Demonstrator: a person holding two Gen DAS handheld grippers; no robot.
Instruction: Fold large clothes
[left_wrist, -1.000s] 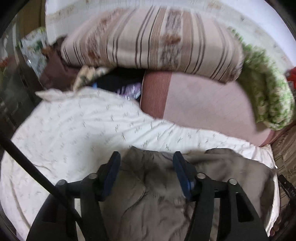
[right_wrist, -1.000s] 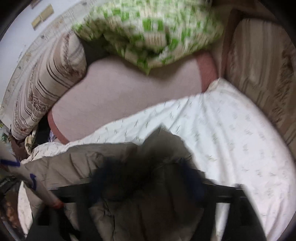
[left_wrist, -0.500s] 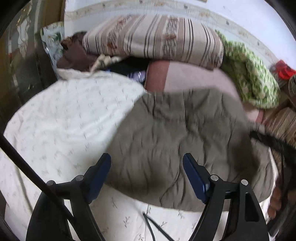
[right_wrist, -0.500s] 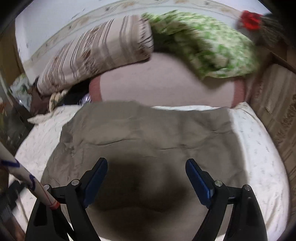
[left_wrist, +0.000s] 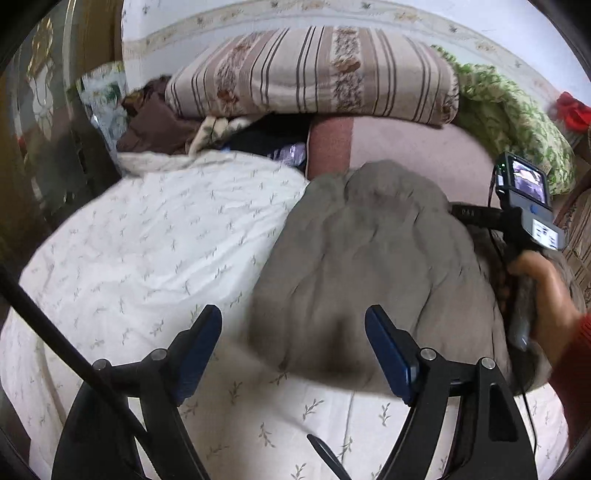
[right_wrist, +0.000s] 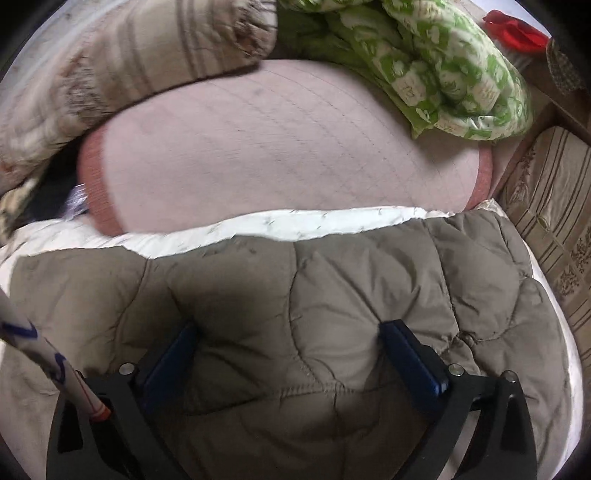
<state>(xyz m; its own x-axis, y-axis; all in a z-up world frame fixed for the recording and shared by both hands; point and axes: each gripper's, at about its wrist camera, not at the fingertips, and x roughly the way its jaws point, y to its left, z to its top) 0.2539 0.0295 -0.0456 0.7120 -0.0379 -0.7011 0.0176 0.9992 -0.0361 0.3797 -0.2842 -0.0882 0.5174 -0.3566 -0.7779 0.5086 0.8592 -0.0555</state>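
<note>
A large grey-brown quilted jacket (left_wrist: 373, 266) lies in a puffy heap on the right half of a white bed quilt (left_wrist: 155, 251) with a small sprig print. My left gripper (left_wrist: 293, 345) is open and empty, just short of the jacket's near edge. My right gripper (right_wrist: 288, 354) is open and low over the jacket (right_wrist: 332, 295), with padded cloth bulging between its blue fingers (right_wrist: 410, 354). The right tool body (left_wrist: 528, 206) and the hand holding it show at the jacket's right side in the left wrist view.
A striped bolster (left_wrist: 314, 74) and a green patterned quilt (left_wrist: 517, 114) lie on a pink pad (right_wrist: 280, 147) behind the jacket. Dark clothes (left_wrist: 155, 122) are piled at the back left. Striped cushions (right_wrist: 554, 221) stand at the right. A dark cabinet (left_wrist: 40, 147) is at the left.
Both grippers let go of the jacket and opened wide. The jacket dropped onto the quilt. The left gripper pulled back; the right gripper moved down close onto the jacket.
</note>
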